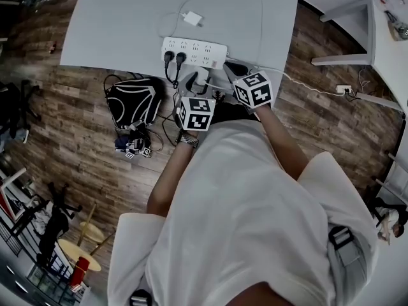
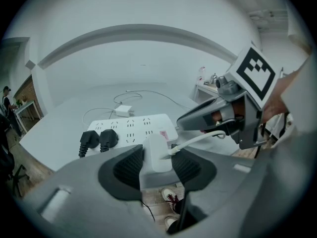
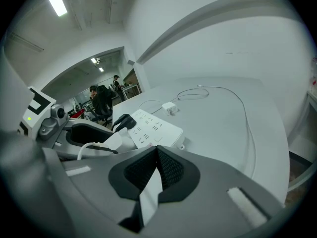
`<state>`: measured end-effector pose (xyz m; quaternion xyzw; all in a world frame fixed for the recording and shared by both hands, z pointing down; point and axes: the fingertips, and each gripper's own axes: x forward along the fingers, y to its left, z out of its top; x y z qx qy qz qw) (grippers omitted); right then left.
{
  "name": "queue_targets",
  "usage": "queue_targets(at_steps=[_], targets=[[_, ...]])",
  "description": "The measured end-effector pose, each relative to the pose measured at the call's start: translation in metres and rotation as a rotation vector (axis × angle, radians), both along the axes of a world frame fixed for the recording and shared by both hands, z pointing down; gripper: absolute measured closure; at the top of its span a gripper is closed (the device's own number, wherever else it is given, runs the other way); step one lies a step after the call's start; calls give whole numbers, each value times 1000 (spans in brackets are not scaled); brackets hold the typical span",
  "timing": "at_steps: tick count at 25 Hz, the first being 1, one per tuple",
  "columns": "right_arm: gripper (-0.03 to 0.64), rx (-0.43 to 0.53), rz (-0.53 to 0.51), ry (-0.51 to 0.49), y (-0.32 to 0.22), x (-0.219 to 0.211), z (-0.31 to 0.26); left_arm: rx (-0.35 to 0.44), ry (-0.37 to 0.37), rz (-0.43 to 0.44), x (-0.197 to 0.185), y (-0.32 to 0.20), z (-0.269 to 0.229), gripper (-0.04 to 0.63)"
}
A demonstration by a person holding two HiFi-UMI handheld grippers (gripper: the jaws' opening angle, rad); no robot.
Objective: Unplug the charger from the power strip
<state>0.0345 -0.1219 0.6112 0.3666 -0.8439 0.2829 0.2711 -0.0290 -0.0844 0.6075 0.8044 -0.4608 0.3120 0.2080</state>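
At the near edge of the worktop [image 1: 127, 24], the left tool [image 2: 158, 163] has its jaws closed partway on the white charger [image 2: 157, 150], with a dark pad pressed against each side. The charger stands upright just in front of the strip [image 1: 194, 51], by its near long edge. It sits in none of the sockets on the top face. Its white cable [image 2: 198, 139] runs off to the right, under the right tool [image 3: 157, 168].

The right tool's jaws are fully together and hold nothing. Seen from the left gripper view, its tip sits at the strip's right end; whether it touches the strip cannot be told.

The strip lies flat on the worktop, close to the near edge. Two black plugs [image 2: 89, 141] sit side by side in its left end. Farther back on the worktop lies a small white adapter [image 1: 191, 19] with a thin lead looping away from it.

A dark bag [image 1: 134, 104] rests on the wooden floor [image 1: 76, 139], left of the two tools in the head view.
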Motion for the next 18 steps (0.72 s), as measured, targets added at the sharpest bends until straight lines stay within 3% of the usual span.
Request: queue_targets(at_steps=[6,11,18], targets=[[612,4,6,12,0,8,2,-2,-10,41,14,-8,0,394],[612,10,36,9,-1,15,-1,-9,-40,128,33,2,6,350],[612,2,83,19,3,23,-2,71,-60,172,44,7,12,319]])
